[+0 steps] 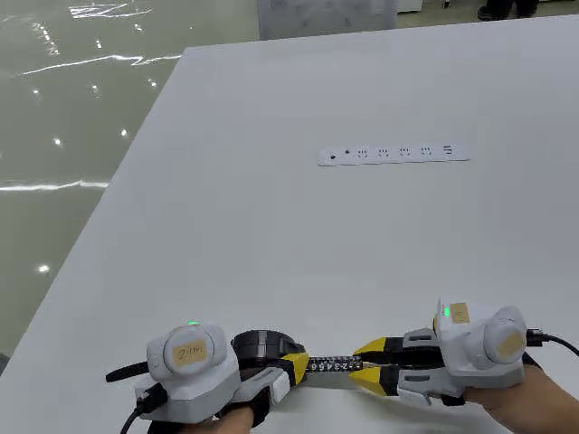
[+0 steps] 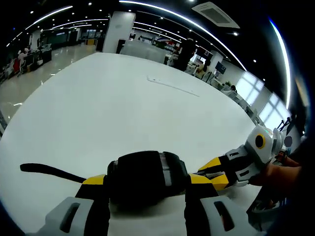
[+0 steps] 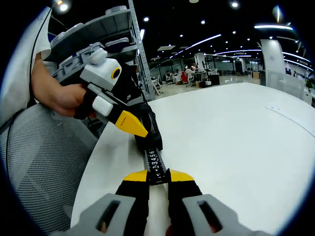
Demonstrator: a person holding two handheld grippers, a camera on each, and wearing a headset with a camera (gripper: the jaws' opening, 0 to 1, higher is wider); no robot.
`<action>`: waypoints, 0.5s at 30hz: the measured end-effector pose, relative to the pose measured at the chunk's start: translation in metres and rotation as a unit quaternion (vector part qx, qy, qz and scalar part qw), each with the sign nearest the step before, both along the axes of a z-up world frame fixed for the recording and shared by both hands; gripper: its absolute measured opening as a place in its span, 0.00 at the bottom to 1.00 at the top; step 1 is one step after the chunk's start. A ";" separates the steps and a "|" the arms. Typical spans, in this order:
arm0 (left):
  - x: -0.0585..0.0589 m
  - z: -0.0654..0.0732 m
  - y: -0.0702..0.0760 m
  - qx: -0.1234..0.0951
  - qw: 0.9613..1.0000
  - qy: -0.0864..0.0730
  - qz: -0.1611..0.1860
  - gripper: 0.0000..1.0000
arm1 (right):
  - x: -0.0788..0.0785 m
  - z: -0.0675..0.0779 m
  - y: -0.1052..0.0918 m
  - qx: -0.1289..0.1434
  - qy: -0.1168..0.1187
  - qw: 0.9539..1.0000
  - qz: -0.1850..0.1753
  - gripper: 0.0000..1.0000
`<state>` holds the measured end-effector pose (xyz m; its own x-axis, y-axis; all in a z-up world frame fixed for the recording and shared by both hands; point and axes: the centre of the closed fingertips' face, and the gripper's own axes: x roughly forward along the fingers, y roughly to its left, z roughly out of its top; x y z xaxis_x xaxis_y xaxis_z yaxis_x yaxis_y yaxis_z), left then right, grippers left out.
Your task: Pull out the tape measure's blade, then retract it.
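Near edge of white table (image 1: 362,244), low in head view: black tape measure case (image 1: 262,345) pinched between the yellow-tipped jaws of left gripper (image 2: 147,183). Short length of blade (image 3: 153,160) drawn out, long axis along the table's near edge, pointing from case on the left toward right gripper (image 3: 158,176). Right claw pressed together on the blade's far end. Digits 2 to 6 legible in right gripper view. Blade's tip buried between right jaws, can't make out. Case mouth covered by a left jaw. Black strap or cable (image 2: 49,171) trailing beside case, unclear which. White power strip (image 1: 393,153) well apart, farther up the table.
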<state>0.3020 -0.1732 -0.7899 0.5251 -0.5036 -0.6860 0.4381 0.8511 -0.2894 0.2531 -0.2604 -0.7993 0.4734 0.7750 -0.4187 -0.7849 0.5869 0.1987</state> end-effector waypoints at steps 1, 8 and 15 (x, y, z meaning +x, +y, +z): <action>0.000 0.000 0.000 0.000 1.000 0.000 0.000 0.58 | 0.001 0.000 0.001 0.000 0.000 1.000 0.001 0.12; 0.000 0.000 0.000 -0.005 1.000 0.002 0.002 0.58 | 0.006 -0.001 0.013 0.004 0.000 1.000 0.006 0.12; 0.000 0.001 0.001 -0.009 1.000 0.004 0.004 0.58 | 0.011 -0.001 0.023 0.010 0.000 1.000 0.009 0.12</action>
<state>0.3020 -0.1725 -0.7890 0.5235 -0.5115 -0.6814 0.4279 0.8494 -0.3089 0.2637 -0.2373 -0.8000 0.4584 0.7915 -0.4042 -0.7956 0.5681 0.2104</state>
